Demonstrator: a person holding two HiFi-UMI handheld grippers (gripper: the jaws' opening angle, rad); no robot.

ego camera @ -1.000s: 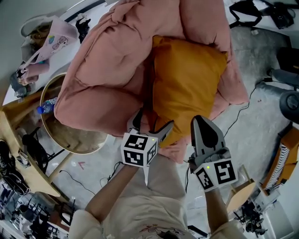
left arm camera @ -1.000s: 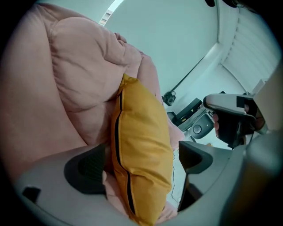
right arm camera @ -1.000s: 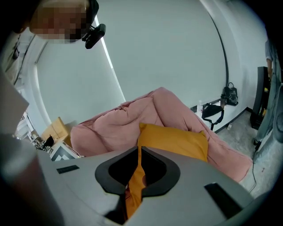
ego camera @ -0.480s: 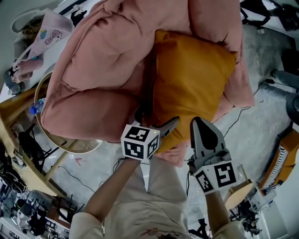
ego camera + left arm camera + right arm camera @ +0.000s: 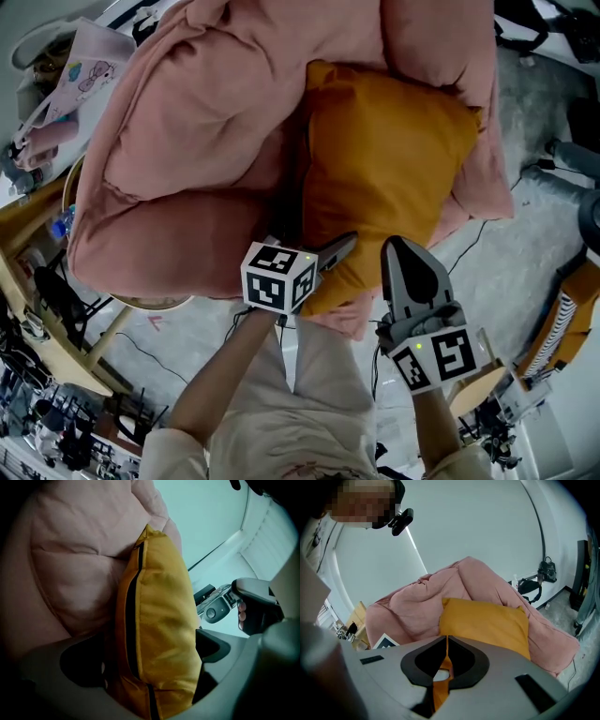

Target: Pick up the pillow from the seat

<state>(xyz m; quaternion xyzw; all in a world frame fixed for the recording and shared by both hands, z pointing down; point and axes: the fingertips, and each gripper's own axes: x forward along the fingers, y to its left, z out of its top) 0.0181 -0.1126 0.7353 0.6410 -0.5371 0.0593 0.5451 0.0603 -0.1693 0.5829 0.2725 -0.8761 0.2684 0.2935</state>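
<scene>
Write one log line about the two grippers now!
left gripper: fingers just opened wider, pillow edge between | right gripper: fingers shut | pillow: lying on pink seat

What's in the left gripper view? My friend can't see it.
An orange pillow sits between the wide-open jaws of the left hand-held gripper, which have just been opening. A puffy pink seat is behind it.

printed cloth bag [image 5: 80, 75] lying top left | blue-capped bottle [image 5: 60, 225] resting by round wooden rim [image 5: 150, 304] | wooden frame [image 5: 47, 337] standing at left edge | black bag [image 5: 547, 571] sitting by wall | grey floor [image 5: 539, 253] showing right
</scene>
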